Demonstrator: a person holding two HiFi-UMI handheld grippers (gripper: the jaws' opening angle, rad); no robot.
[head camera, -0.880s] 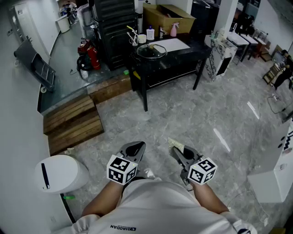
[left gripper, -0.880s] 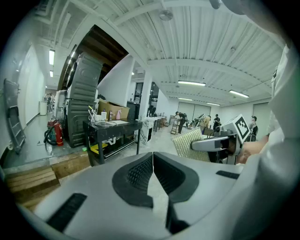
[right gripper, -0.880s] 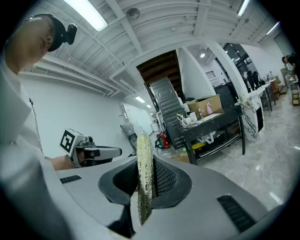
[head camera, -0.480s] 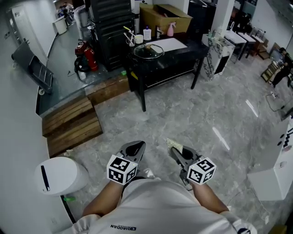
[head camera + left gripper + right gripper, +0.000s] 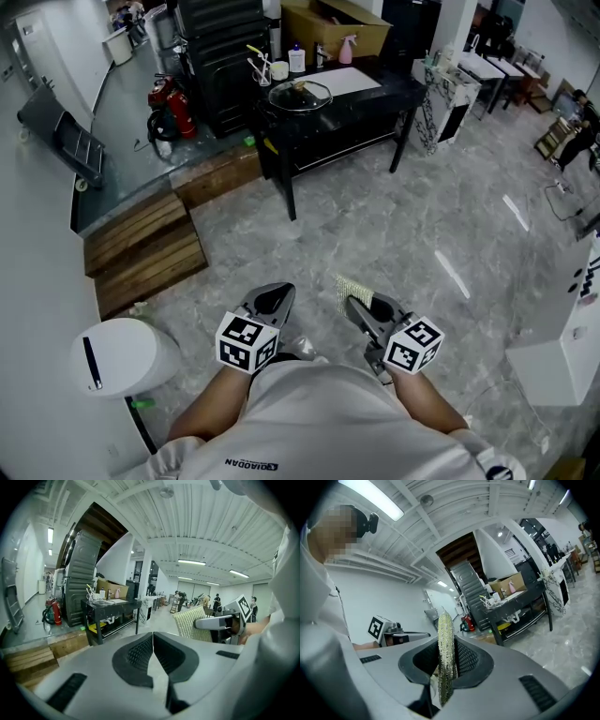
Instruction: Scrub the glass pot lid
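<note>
Not at the work site yet. Glass pot lid [image 5: 300, 95] sits on the black worktop [image 5: 384, 92] at the far end of the room, with open marble floor [image 5: 394, 225] between it and both grippers, which are held near the body. Left gripper [image 5: 273, 298]: fingers pressed together, nothing between them. Right gripper [image 5: 360, 308]: fingers pinching a scrub pad [image 5: 351, 290], which stands upright and edge-on in the right gripper view [image 5: 446, 653], its long axis running along the fingers and its tip past them. The lid lies straight ahead and far, a touch left of the midline, so the left gripper is marginally more in line, but both are well apart from it. Judgement: the next move is a walk-up, then left steadies the lid while right brings the pad's flat face round to the glass.
</note>
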